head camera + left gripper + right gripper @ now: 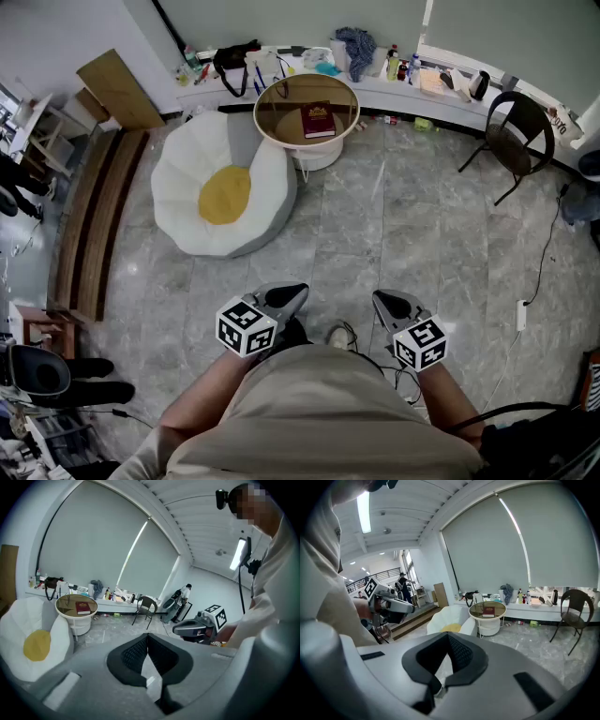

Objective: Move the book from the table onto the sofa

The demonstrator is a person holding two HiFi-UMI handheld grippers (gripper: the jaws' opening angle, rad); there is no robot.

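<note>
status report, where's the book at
Left gripper, right gripper: both shut, empty, held close to the body. Book lies on the round table, untouched. Sofa beside it; chair off right, nothing in the way.

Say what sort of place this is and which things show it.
Probably a lounge corner of an office or studio: a white flower-shaped sofa, a round glass-topped table bearing a red book, and a cluttered window ledge behind.
</note>
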